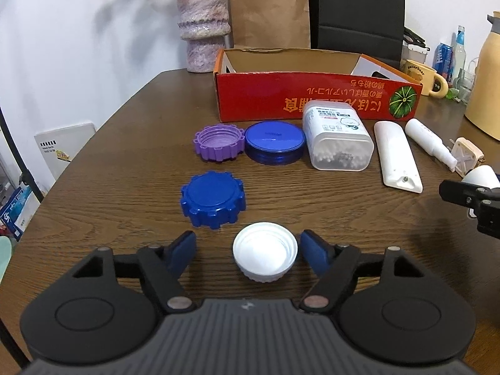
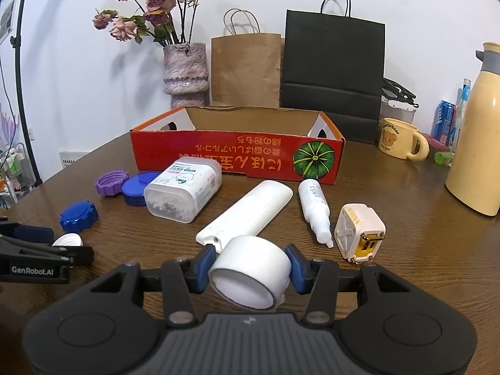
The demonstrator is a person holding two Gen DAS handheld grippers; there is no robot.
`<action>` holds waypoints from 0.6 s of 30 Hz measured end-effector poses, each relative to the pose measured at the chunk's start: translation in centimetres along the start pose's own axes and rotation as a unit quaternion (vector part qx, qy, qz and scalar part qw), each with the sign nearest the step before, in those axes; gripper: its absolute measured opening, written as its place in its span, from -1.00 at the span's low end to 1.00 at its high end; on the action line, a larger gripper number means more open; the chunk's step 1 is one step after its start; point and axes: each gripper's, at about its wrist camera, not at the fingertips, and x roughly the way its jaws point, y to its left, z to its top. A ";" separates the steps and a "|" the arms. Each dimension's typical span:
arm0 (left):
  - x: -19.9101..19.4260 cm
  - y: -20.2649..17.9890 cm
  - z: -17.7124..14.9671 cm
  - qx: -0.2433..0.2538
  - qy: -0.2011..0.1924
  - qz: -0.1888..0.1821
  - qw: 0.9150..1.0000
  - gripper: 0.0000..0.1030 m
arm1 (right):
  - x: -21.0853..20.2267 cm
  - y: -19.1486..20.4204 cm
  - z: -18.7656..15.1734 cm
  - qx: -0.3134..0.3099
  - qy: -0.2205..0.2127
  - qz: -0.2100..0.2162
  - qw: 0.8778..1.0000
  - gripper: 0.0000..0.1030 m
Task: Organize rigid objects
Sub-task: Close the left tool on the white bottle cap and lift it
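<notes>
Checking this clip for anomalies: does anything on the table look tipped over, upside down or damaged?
Mostly things lying down: the cotton swab container, remote and spray bottle rest on their sides. The white cap and purple cap sit open side up. No spill or damage shows.

Four caps on the table: purple (image 1: 218,142), two blue (image 1: 212,200) (image 1: 274,142), one white (image 1: 265,251). One box (image 1: 312,93), two bags (image 2: 247,68) (image 2: 334,72), one mug (image 2: 400,138).

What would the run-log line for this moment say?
left claw: open around white cap | right claw: shut on white cylinder | red box: nothing visible inside
</notes>
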 end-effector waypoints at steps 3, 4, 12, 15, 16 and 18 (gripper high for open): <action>-0.2 -0.2 -0.1 0.000 -0.004 -0.009 1.000 0.25 | 0.0 -0.1 0.0 0.002 -0.001 0.000 1.000 -0.08; -0.2 -0.3 -0.2 0.001 -0.005 -0.012 1.000 0.16 | 0.0 -0.2 0.0 0.002 -0.001 0.000 1.000 -0.08; -0.6 -0.8 -0.3 0.008 -0.014 -0.018 1.000 -0.20 | 0.0 -0.1 0.1 0.002 -0.002 0.004 1.000 -0.08; -0.6 -0.8 -0.2 0.006 -0.012 -0.016 1.000 -0.20 | -0.1 -0.2 0.1 0.001 -0.004 0.006 1.000 -0.08; -0.6 -0.9 -0.2 0.005 -0.013 -0.018 1.000 -0.20 | -0.2 -0.2 0.2 0.000 -0.004 0.006 1.000 -0.08; -0.7 -0.9 0.0 0.004 -0.016 -0.017 1.000 -0.20 | -0.2 -0.2 0.3 -0.001 -0.006 0.007 1.000 -0.08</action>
